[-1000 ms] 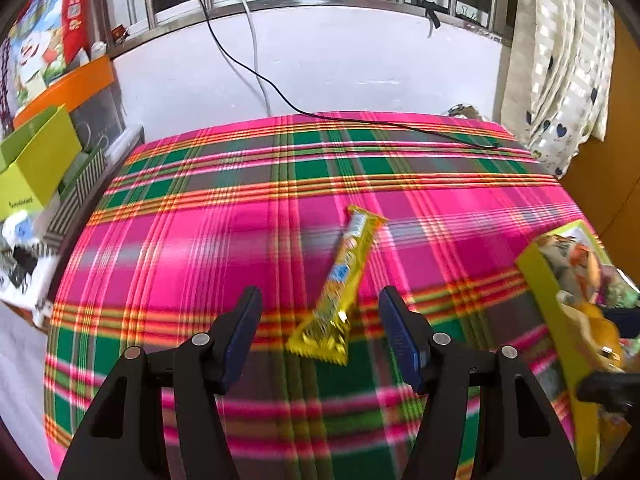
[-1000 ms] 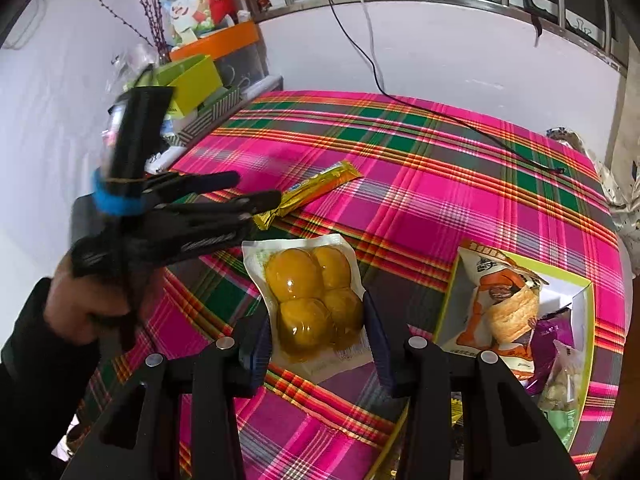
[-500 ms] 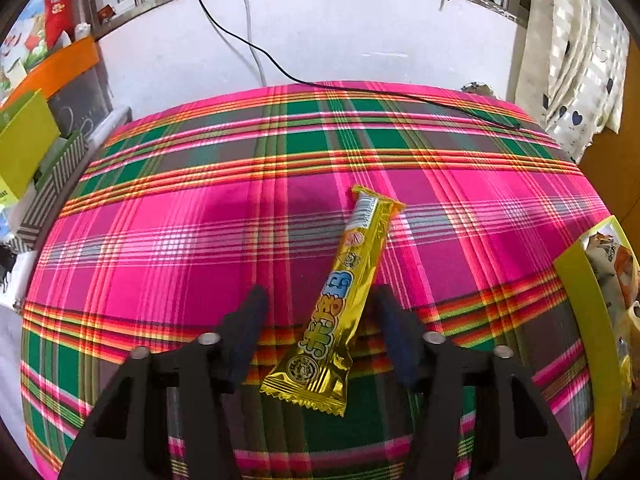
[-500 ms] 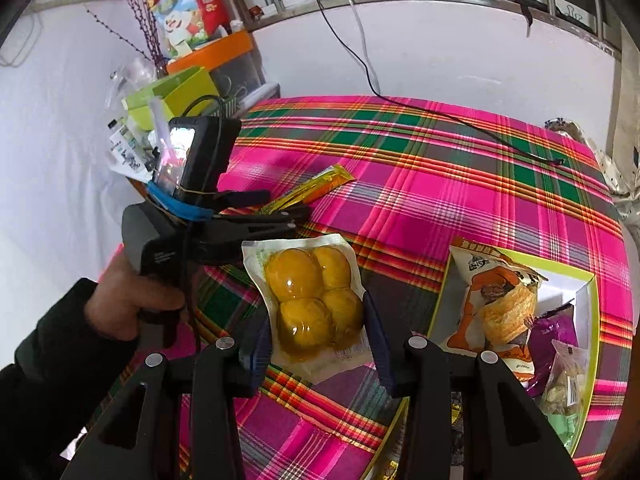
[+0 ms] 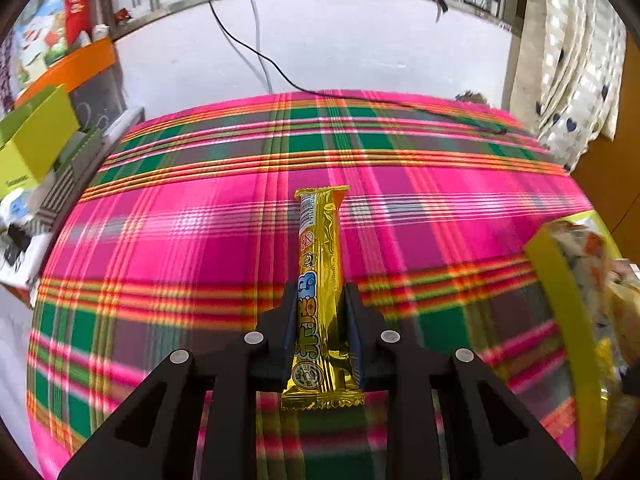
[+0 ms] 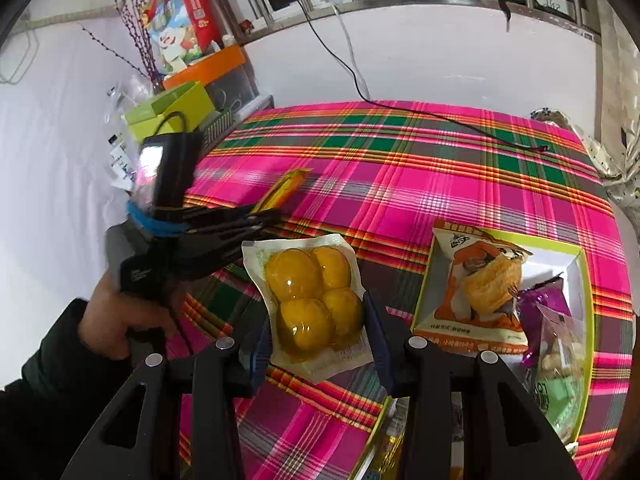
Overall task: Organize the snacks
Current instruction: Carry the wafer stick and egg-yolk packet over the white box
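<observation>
A long gold-wrapped snack bar lies lengthwise on the plaid tablecloth. My left gripper is shut on its near half, with both pads pressed against its sides. From the right wrist view, that left gripper comes in from the left in a person's hand, the gold bar sticking out past it. My right gripper is shut on a clear vacuum pack of yellow balls, held above the cloth. A lime-green tray sits to the right.
The tray holds a pastry packet, a purple packet and other snacks. Green and orange boxes crowd the shelf at the table's left edge. A black cable runs across the far side. A curtain hangs at the right.
My left gripper's jaws went from wide open to shut on the gold bar, which now sits straight between them. The right gripper kept its hold on the yellow pack.
</observation>
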A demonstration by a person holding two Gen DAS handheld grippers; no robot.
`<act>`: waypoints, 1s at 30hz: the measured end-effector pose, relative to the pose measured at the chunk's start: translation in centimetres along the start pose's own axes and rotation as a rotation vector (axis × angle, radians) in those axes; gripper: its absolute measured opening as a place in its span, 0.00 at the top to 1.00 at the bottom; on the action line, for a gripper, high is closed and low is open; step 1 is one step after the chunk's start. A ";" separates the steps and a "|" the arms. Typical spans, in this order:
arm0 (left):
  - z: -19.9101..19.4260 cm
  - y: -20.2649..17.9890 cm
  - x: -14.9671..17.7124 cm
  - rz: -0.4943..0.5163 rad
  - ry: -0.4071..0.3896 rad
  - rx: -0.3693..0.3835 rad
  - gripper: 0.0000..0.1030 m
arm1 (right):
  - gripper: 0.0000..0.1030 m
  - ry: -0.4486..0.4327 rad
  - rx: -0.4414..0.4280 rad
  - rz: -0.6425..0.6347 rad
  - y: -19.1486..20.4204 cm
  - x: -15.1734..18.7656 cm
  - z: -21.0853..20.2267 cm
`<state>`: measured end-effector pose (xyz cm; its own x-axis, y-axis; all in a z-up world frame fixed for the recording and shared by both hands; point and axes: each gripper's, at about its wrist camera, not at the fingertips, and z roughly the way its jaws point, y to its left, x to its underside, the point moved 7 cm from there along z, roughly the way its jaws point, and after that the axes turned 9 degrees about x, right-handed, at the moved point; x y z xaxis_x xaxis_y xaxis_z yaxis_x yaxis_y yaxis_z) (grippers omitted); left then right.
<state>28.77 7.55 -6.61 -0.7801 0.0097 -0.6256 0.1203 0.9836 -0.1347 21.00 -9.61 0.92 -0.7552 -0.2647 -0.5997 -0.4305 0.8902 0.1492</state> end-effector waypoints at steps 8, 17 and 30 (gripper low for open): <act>-9.2 -2.2 2.3 -0.048 -0.109 0.009 0.78 | 0.60 -0.040 -0.011 0.005 1.1 1.5 -3.2; -16.6 -5.0 4.0 -0.049 -0.192 -0.012 0.78 | 0.60 -0.095 -0.011 0.012 2.1 3.3 -7.9; -22.2 -8.3 7.5 -0.039 -0.260 -0.007 0.78 | 0.60 -0.157 -0.008 -0.002 3.7 6.0 -13.3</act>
<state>8.29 3.44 6.89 -0.5997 -0.0742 -0.7968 0.0878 0.9836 -0.1577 8.33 -12.82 8.31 -0.6682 -0.2052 -0.7151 -0.4365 0.8865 0.1535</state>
